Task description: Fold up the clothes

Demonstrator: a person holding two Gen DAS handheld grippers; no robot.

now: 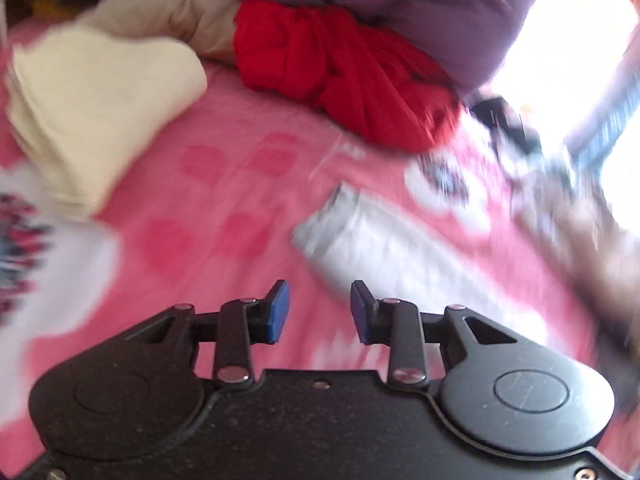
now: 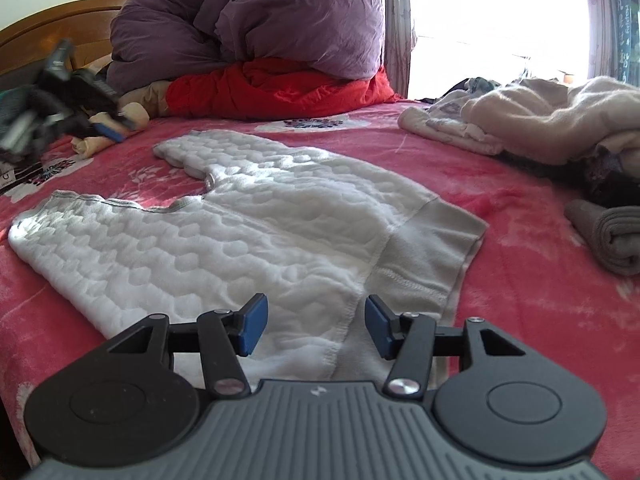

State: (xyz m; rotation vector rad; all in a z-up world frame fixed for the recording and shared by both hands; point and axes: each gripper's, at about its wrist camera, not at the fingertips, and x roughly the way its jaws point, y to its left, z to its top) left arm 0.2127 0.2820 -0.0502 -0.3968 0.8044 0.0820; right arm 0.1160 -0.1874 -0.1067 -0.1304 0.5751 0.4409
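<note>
White quilted trousers point(image 2: 248, 220) lie flat; left gripper point(image 1: 319, 312) and right gripper point(image 2: 316, 326) gape empty.

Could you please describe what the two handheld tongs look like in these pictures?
Both the left tongs and the right tongs have black linkage fingers tipped with blue pads, silver pivot screws and two round black housings. The right body is ribbed grey with a small white logo; the left body is speckled black. No cables or sleeves show.

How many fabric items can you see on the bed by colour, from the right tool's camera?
White: 1, quilted garment
Red: 1, bundle
Purple: 1, duvet
Grey: 1, roll
Cream: 1, pile
Total: 5
</note>
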